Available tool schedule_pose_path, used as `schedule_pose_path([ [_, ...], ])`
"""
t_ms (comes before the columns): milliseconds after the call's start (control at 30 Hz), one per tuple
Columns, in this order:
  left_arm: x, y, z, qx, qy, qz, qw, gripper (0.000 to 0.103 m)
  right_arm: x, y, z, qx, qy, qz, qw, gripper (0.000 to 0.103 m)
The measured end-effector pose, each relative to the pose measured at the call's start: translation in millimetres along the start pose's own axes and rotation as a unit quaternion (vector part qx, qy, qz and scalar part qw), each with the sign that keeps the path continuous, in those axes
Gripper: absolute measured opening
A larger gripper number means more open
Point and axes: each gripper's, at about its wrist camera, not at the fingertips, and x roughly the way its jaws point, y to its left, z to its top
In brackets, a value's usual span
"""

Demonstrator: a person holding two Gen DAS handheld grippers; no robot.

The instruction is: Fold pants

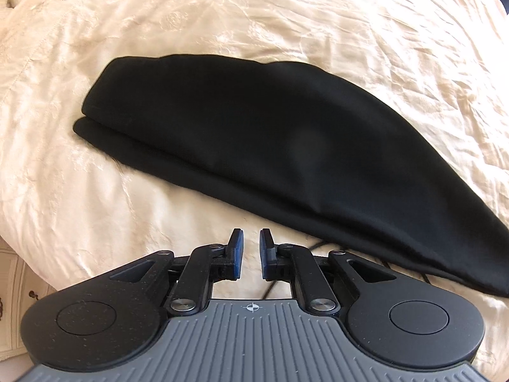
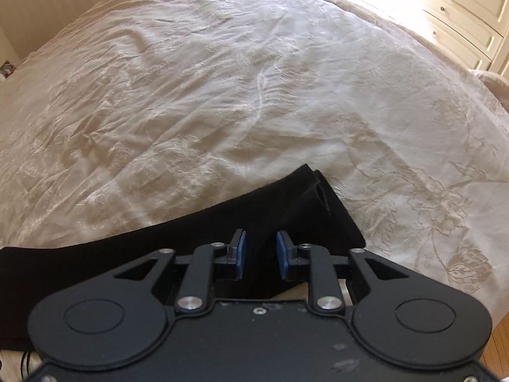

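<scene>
Black pants point(image 1: 254, 146) lie folded lengthwise on a cream bedspread point(image 1: 95, 191), with two layered ends at the far left. My left gripper point(image 1: 252, 238) hovers just in front of the pants' near edge, jaws slightly apart and empty. In the right wrist view the pants point(image 2: 191, 232) run from the lower left to an end at the centre right. My right gripper point(image 2: 261, 245) is open above that end, with black cloth below and between its blue pads point(image 2: 281, 254), not pinched.
The embroidered bedspread point(image 2: 222, 79) covers the whole bed. A thin dark cord point(image 1: 318, 243) lies under the pants' near edge. White drawers point(image 2: 461, 16) stand beyond the bed at the far right. Wooden floor point(image 2: 499, 343) shows at the lower right.
</scene>
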Motion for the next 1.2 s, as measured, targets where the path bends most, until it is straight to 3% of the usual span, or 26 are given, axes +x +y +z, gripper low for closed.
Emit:
schedule_pose_path([
  [100, 4, 17, 18, -0.002, 0.0, 0.013, 0.9999, 0.011, -13, 38, -2, -0.04, -0.009, 0.048, 0.998, 0.025],
  [233, 18, 32, 32, 0.002, 0.018, 0.017, 0.9997, 0.012, -17, 108, -17, -0.095, 0.011, 0.122, 0.988, 0.025],
  [433, 28, 61, 53, 0.046, 0.041, 0.029, 0.9977, 0.012, -17, 216, -58, -0.145, 0.055, 0.177, 0.972, 0.026],
  [500, 32, 69, 60, 0.062, 0.046, 0.038, 0.9963, 0.017, -16, 251, -74, -0.158, 0.074, 0.194, 0.965, 0.026],
  [567, 36, 78, 68, 0.077, 0.046, 0.045, 0.9949, 0.03, -13, 284, -90, -0.162, 0.095, 0.212, 0.959, 0.026],
  [700, 41, 92, 81, 0.117, 0.035, 0.059, 0.9908, 0.032, -3, 336, -115, -0.148, 0.135, 0.236, 0.951, 0.026],
  [833, 48, 107, 95, 0.14, 0.033, 0.054, 0.9881, 0.032, 5, 367, -136, -0.124, 0.161, 0.239, 0.949, 0.027],
  [1000, 54, 127, 105, 0.142, 0.033, 0.052, 0.9879, 0.032, 24, 380, -153, -0.064, 0.207, 0.227, 0.95, 0.03],
  [1200, 57, 138, 108, 0.146, 0.037, 0.05, 0.9873, 0.032, 37, 385, -169, -0.011, 0.211, 0.208, 0.955, 0.037],
])
